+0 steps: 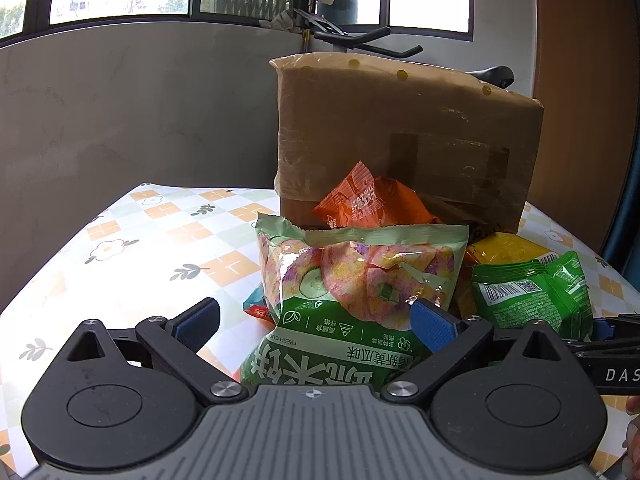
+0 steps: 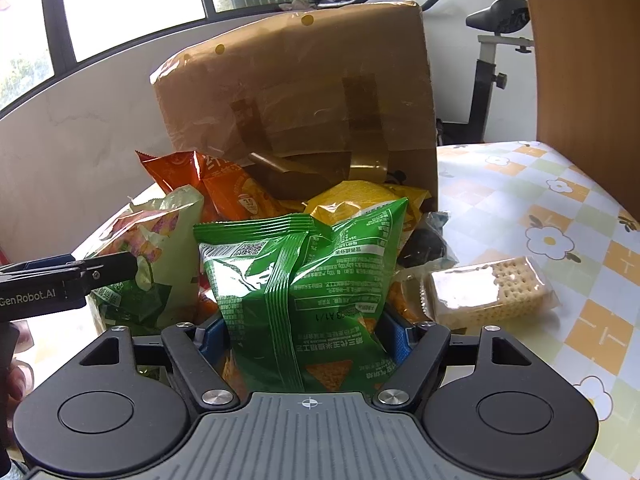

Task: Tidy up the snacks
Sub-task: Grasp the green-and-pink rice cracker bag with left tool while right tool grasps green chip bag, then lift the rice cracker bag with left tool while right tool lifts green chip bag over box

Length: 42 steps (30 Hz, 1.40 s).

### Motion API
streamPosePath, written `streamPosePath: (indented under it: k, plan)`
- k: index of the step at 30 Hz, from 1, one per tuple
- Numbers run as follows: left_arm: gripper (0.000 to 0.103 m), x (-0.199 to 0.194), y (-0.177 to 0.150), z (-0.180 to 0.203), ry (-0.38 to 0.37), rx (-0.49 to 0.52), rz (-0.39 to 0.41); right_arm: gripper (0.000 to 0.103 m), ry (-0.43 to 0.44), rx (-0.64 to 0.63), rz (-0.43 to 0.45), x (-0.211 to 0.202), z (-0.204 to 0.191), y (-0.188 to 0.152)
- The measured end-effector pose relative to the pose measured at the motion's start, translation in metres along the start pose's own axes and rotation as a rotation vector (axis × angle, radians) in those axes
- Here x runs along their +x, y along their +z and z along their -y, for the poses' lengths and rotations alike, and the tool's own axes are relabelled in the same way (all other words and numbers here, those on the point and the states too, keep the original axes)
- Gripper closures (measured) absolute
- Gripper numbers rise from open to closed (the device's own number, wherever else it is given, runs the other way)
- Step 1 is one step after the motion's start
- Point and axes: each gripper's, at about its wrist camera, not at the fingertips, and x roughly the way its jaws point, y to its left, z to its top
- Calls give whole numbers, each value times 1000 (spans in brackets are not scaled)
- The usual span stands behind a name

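My left gripper (image 1: 316,326) is open around a pale green cucumber-flavour ring-snack bag (image 1: 356,280); its blue pads stand on either side of the bag, apart from it. My right gripper (image 2: 306,336) is shut on a dark green chip bag (image 2: 304,280), pads pressing both its sides. That bag also shows in the left wrist view (image 1: 532,296). Behind lie an orange bag (image 1: 368,202), also seen in the right wrist view (image 2: 224,188), and a yellow bag (image 2: 360,200). A taped cardboard box (image 1: 404,132) stands behind the pile.
A clear pack of crackers (image 2: 488,292) lies on the flowered tablecloth (image 2: 540,208) to the right, with a dark packet (image 2: 428,240) behind it. A red-blue packet (image 1: 256,308) peeks out under the ring-snack bag. An exercise bike (image 2: 500,40) and windows stand beyond the table.
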Motion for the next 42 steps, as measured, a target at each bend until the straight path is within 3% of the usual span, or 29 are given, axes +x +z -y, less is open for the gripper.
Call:
streamPosePath:
  k: [7,20,22,24,27,42]
  plan:
    - [1,5,-6,2,-57,-8,-19,32,6,20,0,1,3,-1]
    - [0,32,-18,9,-16,46,-86,32,9,15,8,1,1,-3]
    - [3,32,-19,10,-11,57,-80,32,10,12,9,1,1,-3]
    - [14,30,-19,11,-8,61,-66,32,10,11,9,1,1,-2]
    - [20,25,-21,13,5,66,-68,32,11,17,8,1,2,-1]
    - [25,-1,-18,5,5,-24,-51,32,-31,54,26,-11,6,2]
